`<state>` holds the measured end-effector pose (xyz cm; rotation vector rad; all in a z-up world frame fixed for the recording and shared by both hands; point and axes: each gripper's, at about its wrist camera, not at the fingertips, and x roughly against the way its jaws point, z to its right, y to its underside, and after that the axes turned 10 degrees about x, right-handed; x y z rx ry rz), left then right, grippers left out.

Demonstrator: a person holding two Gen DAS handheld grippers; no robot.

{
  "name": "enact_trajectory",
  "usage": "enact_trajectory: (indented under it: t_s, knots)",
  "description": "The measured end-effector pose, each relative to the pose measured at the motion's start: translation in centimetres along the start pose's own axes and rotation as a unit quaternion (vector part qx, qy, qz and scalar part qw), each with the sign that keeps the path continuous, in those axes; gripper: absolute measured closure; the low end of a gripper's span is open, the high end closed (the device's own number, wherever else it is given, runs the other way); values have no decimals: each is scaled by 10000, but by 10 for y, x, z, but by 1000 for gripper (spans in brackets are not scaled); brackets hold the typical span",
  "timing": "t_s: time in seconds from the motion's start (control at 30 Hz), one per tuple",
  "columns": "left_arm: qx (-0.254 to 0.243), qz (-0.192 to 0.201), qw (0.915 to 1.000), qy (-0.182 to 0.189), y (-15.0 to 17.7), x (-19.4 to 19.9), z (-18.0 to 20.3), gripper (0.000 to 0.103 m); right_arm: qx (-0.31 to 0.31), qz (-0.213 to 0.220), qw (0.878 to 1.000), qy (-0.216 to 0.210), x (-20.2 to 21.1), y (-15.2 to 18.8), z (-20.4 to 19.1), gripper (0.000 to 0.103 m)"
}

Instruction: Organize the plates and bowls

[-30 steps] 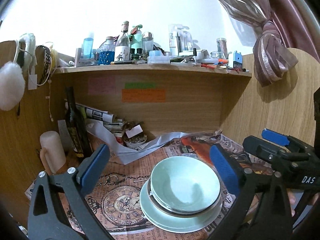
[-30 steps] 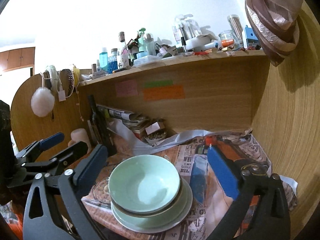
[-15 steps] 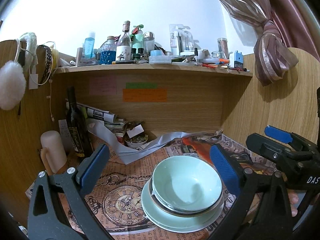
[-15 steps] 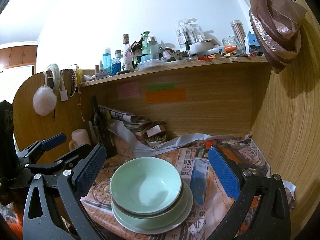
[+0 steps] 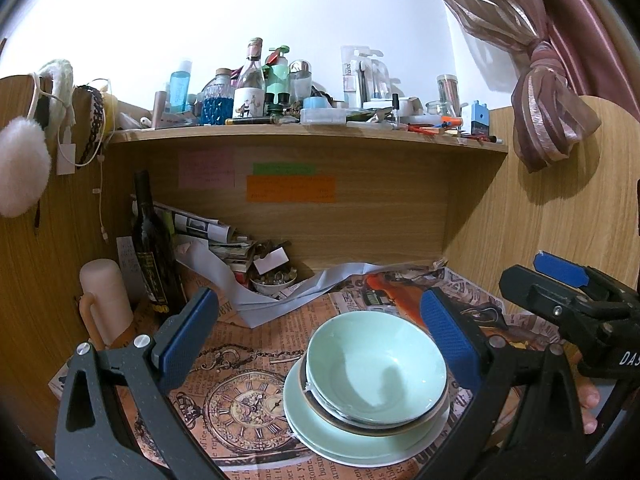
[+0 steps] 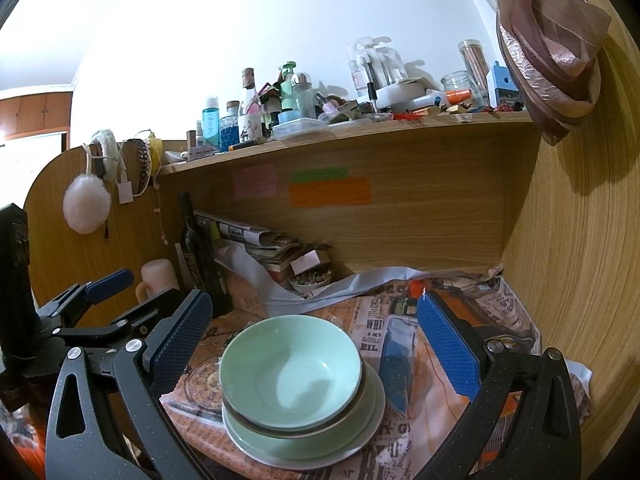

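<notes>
both grippers hang over the desk, spread wide, nothing held. left gripper (image 5: 320, 344) has its blue pads either side of the dish stack without touching it; right gripper (image 6: 312, 344) does the same from its side. right gripper also shows at the right edge of the left wrist view, with fingertips of the person's hand (image 5: 588, 400) below it.

stack sits near the front edge of the desk (image 5: 240, 360), on the newspaper (image 5: 232, 396) covering it: mint green bowl (image 5: 376, 368) on top, nested in a dark-rimmed bowl (image 5: 352, 420), both on a pale green plate (image 5: 320, 436). stack is upright, bowl empty.

back left corner of the desk: dark wine bottle (image 5: 152, 248) upright, cream mug (image 5: 106, 300) just beside it. small bowl of bits (image 5: 274, 282) sits against the back panel. shelf (image 5: 304, 136) above is packed with bottles and jars.
</notes>
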<state>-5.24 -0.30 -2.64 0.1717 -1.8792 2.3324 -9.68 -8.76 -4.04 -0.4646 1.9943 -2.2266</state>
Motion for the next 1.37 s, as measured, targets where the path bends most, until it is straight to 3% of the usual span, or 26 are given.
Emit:
enact_trajectory:
  t_s: [1.37]
  knots:
    - [109,-197,9997,46,3,-14,14,0,-137,-98,9999,36,-6,6,3,0]
